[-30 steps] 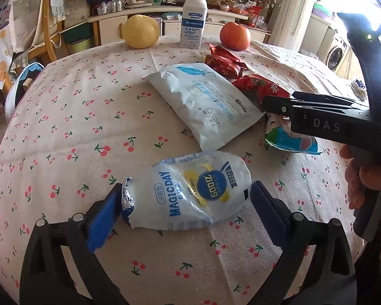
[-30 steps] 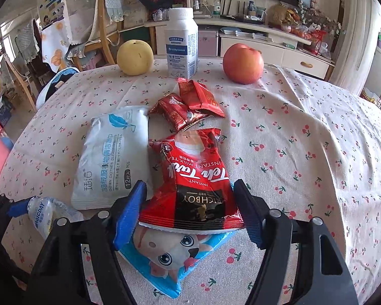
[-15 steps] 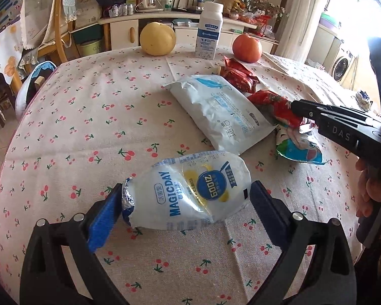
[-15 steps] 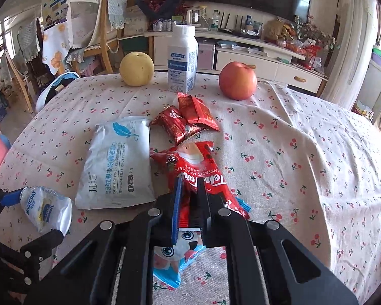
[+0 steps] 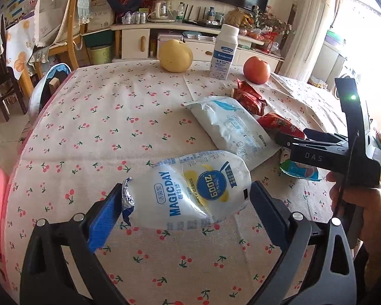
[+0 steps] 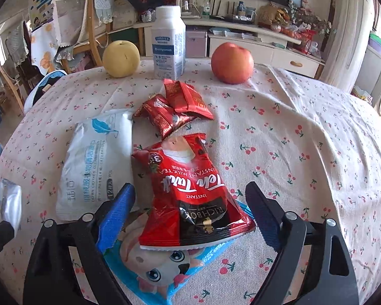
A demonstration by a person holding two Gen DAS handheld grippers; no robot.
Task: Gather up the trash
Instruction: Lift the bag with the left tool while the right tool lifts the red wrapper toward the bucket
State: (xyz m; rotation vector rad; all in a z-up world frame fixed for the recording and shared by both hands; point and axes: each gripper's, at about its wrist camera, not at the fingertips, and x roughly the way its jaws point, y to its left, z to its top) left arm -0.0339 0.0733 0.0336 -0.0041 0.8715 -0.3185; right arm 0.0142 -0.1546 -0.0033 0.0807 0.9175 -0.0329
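My left gripper (image 5: 186, 195) is shut on a white MAGICDAY pouch (image 5: 198, 185), which hangs a little above the cherry-print tablecloth (image 5: 114, 127). In the right wrist view, a red milk tea packet (image 6: 188, 185) lies on a blue cat-print wrapper (image 6: 160, 267). My right gripper (image 6: 190, 192) straddles the red packet, its jaws opening and the pads off the packet. A white wipes pack (image 6: 96, 160) lies to the left, and two small red sachets (image 6: 175, 109) lie beyond.
At the far side of the table stand a yellow pear (image 6: 120, 58), a white bottle (image 6: 169, 48) and a red apple (image 6: 232, 62). A wooden chair (image 5: 71, 40) stands past the table's left edge. A person's hand (image 5: 363, 203) holds the right gripper's handle.
My right gripper shut on the red packet half a second ago and has since opened wide around it. The left gripper rose slightly with the pouch.
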